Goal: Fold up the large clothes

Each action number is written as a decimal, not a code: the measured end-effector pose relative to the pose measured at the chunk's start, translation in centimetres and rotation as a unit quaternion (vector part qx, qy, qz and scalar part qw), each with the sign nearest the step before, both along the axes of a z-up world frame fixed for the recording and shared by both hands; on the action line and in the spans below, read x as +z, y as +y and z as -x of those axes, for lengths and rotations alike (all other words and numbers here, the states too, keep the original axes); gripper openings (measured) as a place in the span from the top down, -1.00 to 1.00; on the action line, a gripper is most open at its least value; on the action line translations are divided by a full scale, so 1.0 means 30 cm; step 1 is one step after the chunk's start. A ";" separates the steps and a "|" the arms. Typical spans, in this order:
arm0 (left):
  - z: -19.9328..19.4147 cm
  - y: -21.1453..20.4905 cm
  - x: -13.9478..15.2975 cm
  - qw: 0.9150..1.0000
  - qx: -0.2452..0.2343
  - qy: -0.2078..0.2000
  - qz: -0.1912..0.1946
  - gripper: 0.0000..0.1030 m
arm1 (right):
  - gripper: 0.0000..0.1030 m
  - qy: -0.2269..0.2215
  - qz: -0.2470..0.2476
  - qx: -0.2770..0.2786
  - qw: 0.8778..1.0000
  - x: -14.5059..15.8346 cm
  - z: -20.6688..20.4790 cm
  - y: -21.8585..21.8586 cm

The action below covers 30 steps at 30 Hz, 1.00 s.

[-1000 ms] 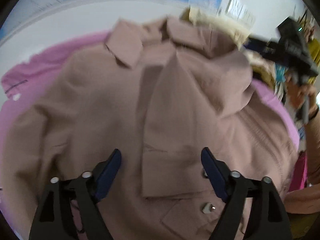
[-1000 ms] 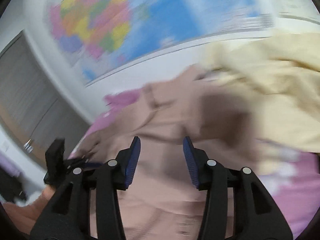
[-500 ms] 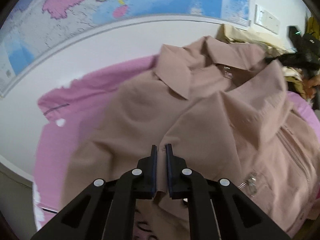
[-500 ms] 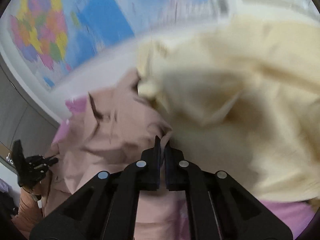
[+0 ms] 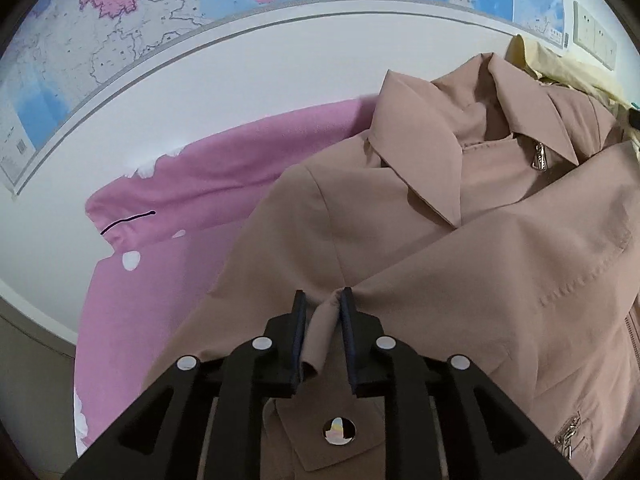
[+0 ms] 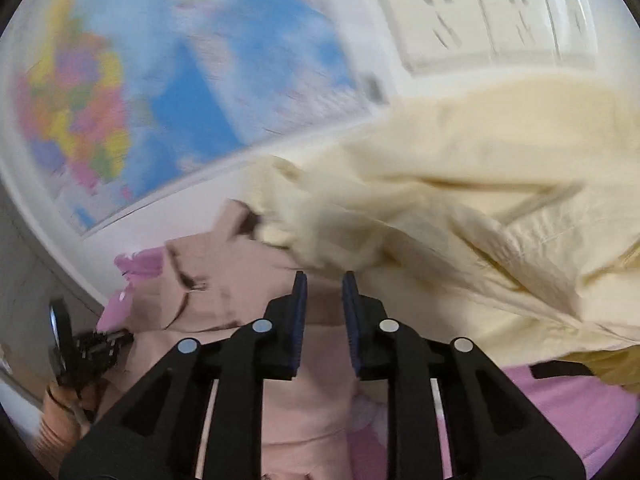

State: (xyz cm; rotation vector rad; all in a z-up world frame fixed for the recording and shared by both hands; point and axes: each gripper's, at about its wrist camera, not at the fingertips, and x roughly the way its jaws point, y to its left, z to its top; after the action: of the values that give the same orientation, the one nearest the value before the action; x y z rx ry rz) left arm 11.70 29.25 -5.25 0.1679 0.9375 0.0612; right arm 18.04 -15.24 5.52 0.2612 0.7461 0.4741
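My left gripper (image 5: 323, 300) points steeply down at the tan jacket (image 5: 460, 248). Its jaws stand narrow and are opening, with a gathered fold of the jacket's cloth between the blue pads; the fold bunches at the tips and a loose edge of it hangs down between the fingers. Whether the pads press on it I judge yes on the right side, where the cloth pulls taut from the tip.

My right gripper (image 6: 324, 292) is tilted less steeply and aimed over the same jacket (image 6: 224, 280) toward a cream garment (image 6: 460, 200). Its jaws are narrow and opening. The view is blurred; pink-tan cloth lies under and behind the gap, but I cannot tell whether any is caught between the pads.

The jacket lies collar away from me, zipped, on a pink sheet (image 5: 168, 240) over a white surface (image 5: 240, 92), with the cream garment at its far right shoulder. A wall map (image 5: 100, 40) hangs behind. In the right view my left hand (image 6: 60, 408) shows at lower left, holding its tool. No containers are in view.
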 end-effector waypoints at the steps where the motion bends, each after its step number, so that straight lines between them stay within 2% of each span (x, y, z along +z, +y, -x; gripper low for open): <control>1: 0.002 0.000 0.002 1.000 -0.002 -0.002 0.002 0.54 | 0.57 -0.017 0.000 0.033 0.999 0.023 0.046 0.051; 3: 0.017 0.008 0.032 1.000 -0.001 -0.009 0.008 0.06 | 0.40 -0.019 0.013 0.094 0.995 0.026 0.100 0.158; 4: 0.024 0.015 0.049 1.000 0.001 -0.014 0.015 -0.02 | 0.39 -0.015 0.023 0.126 0.992 0.013 0.124 0.224; 7: 0.080 0.058 0.132 0.998 0.012 -0.051 0.026 -0.04 | 0.39 0.010 0.048 0.209 0.977 -0.063 0.159 0.419; 8: 0.108 0.083 0.159 0.998 0.020 -0.062 0.026 -0.10 | 0.38 0.019 0.060 0.229 0.971 -0.095 0.163 0.478; 9: 0.137 0.110 0.180 0.997 0.030 -0.069 0.025 -0.18 | 0.39 0.028 0.069 0.243 0.967 -0.120 0.162 0.520; 12: 0.229 0.177 0.199 0.996 0.054 -0.068 0.018 -0.22 | 0.37 0.053 0.094 0.272 0.956 -0.203 0.160 0.626; 14: 0.289 0.220 0.180 0.996 0.069 -0.053 0.011 -0.28 | 0.23 0.048 0.115 0.280 0.952 -0.227 0.161 0.684; 15: 0.308 0.254 0.160 0.996 0.074 -0.041 0.016 -0.28 | 0.01 0.047 0.118 0.284 0.950 -0.229 0.165 0.703; 16: 0.327 0.273 0.143 0.996 0.076 -0.031 0.024 -0.29 | -0.39 0.047 0.117 0.296 0.947 -0.236 0.164 0.728; 17: 0.343 0.301 0.123 0.996 0.080 -0.019 0.037 -0.29 | -0.52 0.043 0.125 0.296 0.946 -0.239 0.165 0.740; 18: 0.363 0.316 0.103 0.995 0.083 -0.010 0.047 -0.29 | -0.41 0.026 0.154 0.283 0.946 -0.254 0.162 0.761; 19: 0.390 0.332 0.082 0.995 0.086 -0.002 0.057 -0.29 | -0.05 0.022 0.177 0.278 0.944 -0.266 0.155 0.777; 20: 0.411 0.337 0.070 0.994 0.088 0.005 0.065 -0.29 | 0.14 0.028 0.190 0.277 0.942 -0.289 0.144 0.788; 22: 0.462 0.324 0.060 0.994 0.074 0.009 0.081 -0.29 | 0.59 0.047 0.167 0.255 0.951 -0.306 0.095 0.769; 24: 0.495 0.297 0.060 0.995 0.060 0.007 0.078 -0.31 | 0.78 0.051 0.164 0.234 0.957 -0.307 0.062 0.751; 26: 0.519 0.252 0.064 0.997 0.034 0.007 0.069 -0.33 | 0.77 0.057 0.157 0.204 0.965 -0.309 0.030 0.722; 27: 0.523 0.242 0.067 0.997 0.027 0.008 0.065 -0.41 | 0.72 0.071 0.144 0.204 0.966 -0.315 0.020 0.710; 29: 0.516 0.215 0.049 0.998 0.020 0.021 0.056 -0.43 | 0.55 0.086 0.127 0.212 0.965 -0.316 0.026 0.698; 30: 0.511 0.211 0.039 0.998 0.022 0.029 0.051 -0.30 | 0.36 0.085 0.126 0.217 0.964 -0.310 0.037 0.696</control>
State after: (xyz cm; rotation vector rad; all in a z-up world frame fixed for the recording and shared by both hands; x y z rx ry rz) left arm -3.63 35.58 -4.08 0.0550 0.9990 0.0502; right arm 16.92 5.63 -3.78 -0.1067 1.0283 0.7693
